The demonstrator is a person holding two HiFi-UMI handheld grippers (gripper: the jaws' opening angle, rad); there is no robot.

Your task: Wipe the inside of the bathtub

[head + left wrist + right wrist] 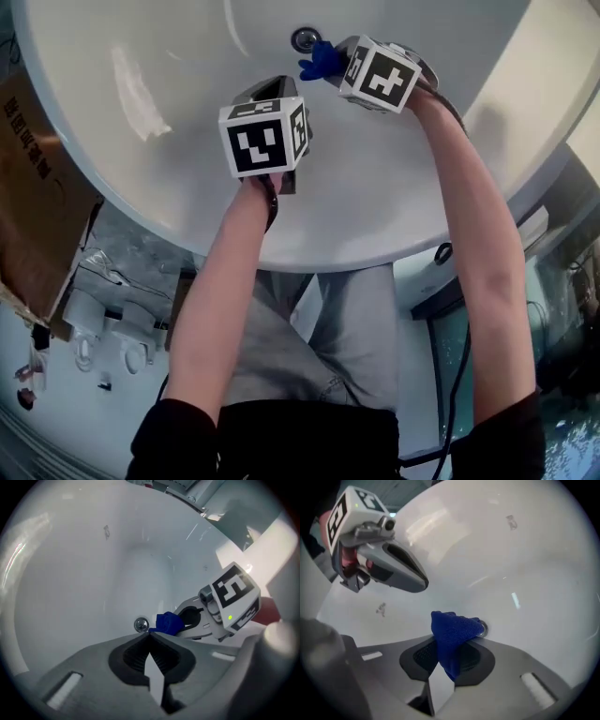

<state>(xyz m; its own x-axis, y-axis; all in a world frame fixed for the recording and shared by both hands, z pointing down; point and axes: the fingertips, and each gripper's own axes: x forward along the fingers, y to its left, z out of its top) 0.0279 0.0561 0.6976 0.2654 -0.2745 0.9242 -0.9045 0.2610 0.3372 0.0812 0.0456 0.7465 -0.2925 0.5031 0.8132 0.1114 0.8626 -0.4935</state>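
Wiping underway: right tool (454, 641) clamps blue cloth (450, 625) beside drain (305, 38), probably touching bathtub (169, 56); left tool (150, 637) closed, empty; next, sweep outward.

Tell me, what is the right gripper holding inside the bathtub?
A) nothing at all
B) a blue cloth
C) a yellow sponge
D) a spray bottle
B: the right gripper view shows the right gripper with its jaws pinched on a bunched blue cloth, close to the drain of the white bathtub.
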